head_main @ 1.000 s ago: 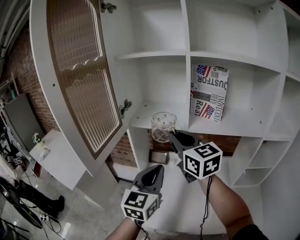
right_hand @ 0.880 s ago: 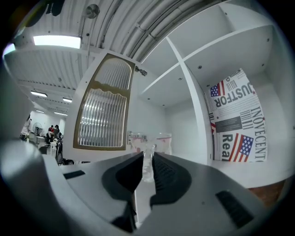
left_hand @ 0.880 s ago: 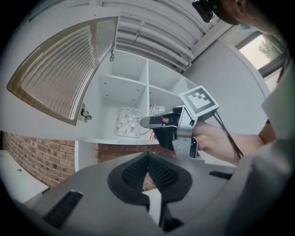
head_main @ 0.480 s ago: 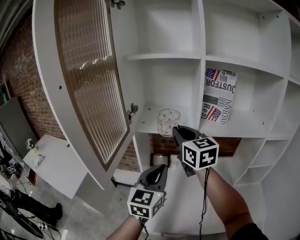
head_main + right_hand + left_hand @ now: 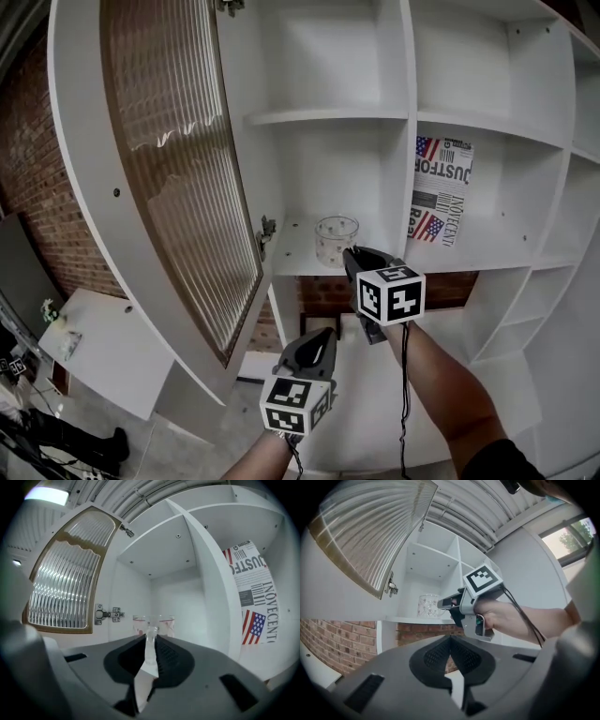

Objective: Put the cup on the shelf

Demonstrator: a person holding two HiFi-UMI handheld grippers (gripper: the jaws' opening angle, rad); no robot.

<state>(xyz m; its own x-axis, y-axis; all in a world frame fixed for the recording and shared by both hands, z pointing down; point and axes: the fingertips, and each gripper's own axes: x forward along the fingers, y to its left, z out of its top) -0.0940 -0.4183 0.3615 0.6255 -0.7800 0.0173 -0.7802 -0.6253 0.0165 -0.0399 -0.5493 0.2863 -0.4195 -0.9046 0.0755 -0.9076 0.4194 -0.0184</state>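
At the front edge of the lower left compartment of the white laminate shelf unit (image 5: 323, 117), a clear, round glass cup (image 5: 336, 239) with a faint reddish pattern is sitting level with the flat shelf board (image 5: 289, 255); whether its base is resting on the board cannot be told. The right gripper (image 5: 349, 253), grey plastic with a cube of black-and-white square markers, is reaching in from the near right and is pointing level. In the right gripper view its ribbed black pads (image 5: 164, 651) are clamping the cup's slim glass handle (image 5: 150, 641) from both sides, and the cup's bowl (image 5: 153, 623) is showing just beyond the tips.

The left gripper (image 5: 319, 336) is hovering nearer and lower, well apart from the cup and below the shelf board. In the left gripper view its two textured black pads (image 5: 436, 656) are meeting at the tips, with nothing between them, and the cup (image 5: 429, 605) and the right gripper (image 5: 446, 603) are appearing beyond them.

To the left, a white-framed cabinet door (image 5: 173, 169) with a ribbed, translucent glass panel is standing wide open; a metal hinge (image 5: 108, 614) is fixing it to the compartment's side wall. In the compartment to the right, past the upright divider, a flat printed box with flag motifs (image 5: 441, 192) is leaning against the back wall. Red brick wall (image 5: 33, 187) is showing at the far left.
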